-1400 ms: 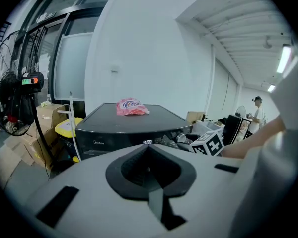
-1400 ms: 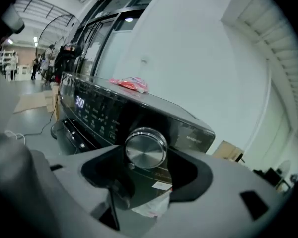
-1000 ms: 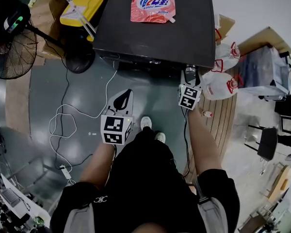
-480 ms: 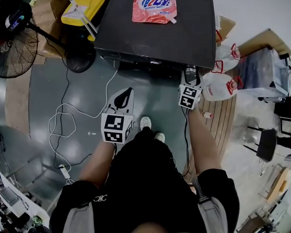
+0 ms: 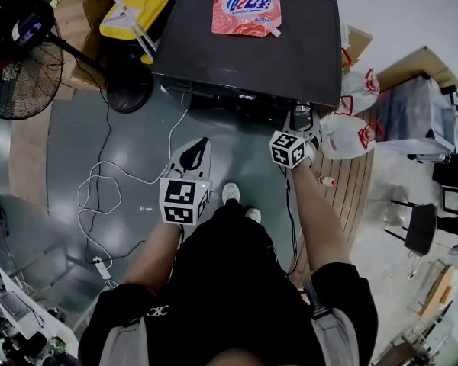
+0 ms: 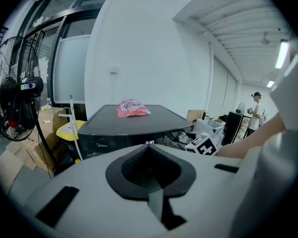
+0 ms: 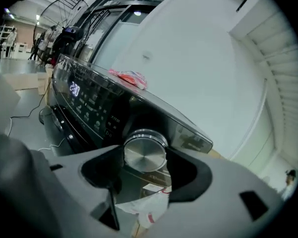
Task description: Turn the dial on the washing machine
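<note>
My right gripper [image 7: 144, 168] is clamped on the round shiny silver dial [image 7: 145, 151] — one jaw on each side of it; the dial sits at the right end of the front of the big black washing machine [image 5: 244, 59], just under its top edge; my left gripper [image 6: 151, 168] is closed tight with nothing in it — it hangs well back from the machine, over the grey floor [image 5: 130, 143]; a pink plastic bag [image 5: 246, 4] lies on the machine's top.
</note>
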The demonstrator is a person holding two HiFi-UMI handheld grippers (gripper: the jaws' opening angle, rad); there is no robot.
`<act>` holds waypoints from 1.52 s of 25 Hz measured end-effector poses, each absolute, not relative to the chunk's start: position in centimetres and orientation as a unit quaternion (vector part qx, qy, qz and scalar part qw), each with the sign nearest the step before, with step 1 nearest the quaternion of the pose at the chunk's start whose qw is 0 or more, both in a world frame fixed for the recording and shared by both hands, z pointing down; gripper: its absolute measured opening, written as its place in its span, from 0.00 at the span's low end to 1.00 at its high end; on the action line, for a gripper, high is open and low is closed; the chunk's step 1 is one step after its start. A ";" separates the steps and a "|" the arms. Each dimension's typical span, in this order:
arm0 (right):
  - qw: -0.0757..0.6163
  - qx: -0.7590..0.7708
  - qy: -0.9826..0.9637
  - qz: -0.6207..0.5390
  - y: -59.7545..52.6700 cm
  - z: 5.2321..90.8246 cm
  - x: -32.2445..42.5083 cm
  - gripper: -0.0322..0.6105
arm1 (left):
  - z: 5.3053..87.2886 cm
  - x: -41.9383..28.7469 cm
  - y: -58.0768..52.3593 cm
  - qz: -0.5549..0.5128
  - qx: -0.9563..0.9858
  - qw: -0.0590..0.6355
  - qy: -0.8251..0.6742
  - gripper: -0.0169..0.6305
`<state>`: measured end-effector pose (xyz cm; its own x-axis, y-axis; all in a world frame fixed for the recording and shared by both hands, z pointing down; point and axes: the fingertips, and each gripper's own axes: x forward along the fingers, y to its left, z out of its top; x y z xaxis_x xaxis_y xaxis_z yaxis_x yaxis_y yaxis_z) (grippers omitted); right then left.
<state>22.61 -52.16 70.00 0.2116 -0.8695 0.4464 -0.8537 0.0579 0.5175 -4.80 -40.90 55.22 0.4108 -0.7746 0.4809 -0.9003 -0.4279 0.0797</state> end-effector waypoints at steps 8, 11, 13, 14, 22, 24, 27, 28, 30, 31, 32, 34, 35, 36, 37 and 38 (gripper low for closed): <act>0.359 0.686 -0.633 -0.009 -52.1 70.0 22.5 0.46 | 55.1 -5.5 -40.6 0.188 0.821 0.166 -0.513 0.02; 0.344 0.689 -0.638 0.005 -52.0 69.9 22.5 0.46 | 55.2 -5.6 -40.6 0.188 0.822 0.165 -0.512 0.02; 0.334 0.692 -0.641 0.013 -51.8 69.6 22.3 0.46 | 55.0 -5.7 -40.7 0.187 0.823 0.163 -0.512 0.02; 0.326 0.694 -0.642 0.015 -51.6 69.3 22.2 0.46 | 54.8 -5.6 -40.8 0.185 0.823 0.162 -0.512 0.02; 0.186 0.697 -0.691 0.056 -48.3 63.1 20.7 0.45 | 52.6 -3.8 -41.8 0.159 0.838 0.146 -0.501 0.02; 0.151 0.695 -0.700 0.060 -47.6 60.7 20.7 0.43 | 51.5 -2.8 -42.1 0.145 0.845 0.139 -0.496 0.02; 0.099 0.686 -0.719 0.052 -46.0 56.1 20.3 0.40 | 49.7 -1.5 -42.3 0.127 0.854 0.128 -0.488 0.02; 0.084 0.686 -0.721 0.048 -45.4 54.4 20.3 0.38 | 49.1 -1.0 -42.2 0.122 0.857 0.124 -0.485 0.02; 0.054 0.690 -0.720 0.042 -44.3 51.2 20.5 0.33 | 47.9 -0.1 -42.2 0.112 0.863 0.118 -0.479 0.02; 0.041 0.693 -0.718 0.040 -43.6 49.7 20.7 0.29 | 47.3 0.4 -42.1 0.107 0.866 0.114 -0.476 0.02; 0.028 0.697 -0.716 0.037 -43.0 48.2 21.0 0.25 | 46.7 0.9 -42.0 0.102 0.868 0.111 -0.473 0.02; 0.006 0.706 -0.708 0.026 -41.4 45.4 21.7 0.13 | 45.4 1.9 -41.6 0.093 0.873 0.102 -0.467 0.02; -0.002 0.710 -0.704 0.019 -40.5 44.2 22.0 0.08 | 44.7 2.4 -41.3 0.089 0.876 0.098 -0.464 0.02; -0.008 0.712 -0.702 0.012 -39.6 43.0 22.3 0.05 | 44.1 2.9 -41.0 0.085 0.878 0.093 -0.462 0.02; -0.013 0.713 -0.701 0.007 -38.7 42.1 22.6 0.05 | 43.5 3.4 -40.6 0.081 0.880 0.088 -0.459 0.02; -0.016 0.714 -0.700 0.003 -37.8 41.4 22.9 0.05 | 43.0 4.0 -40.1 0.078 0.882 0.085 -0.456 0.02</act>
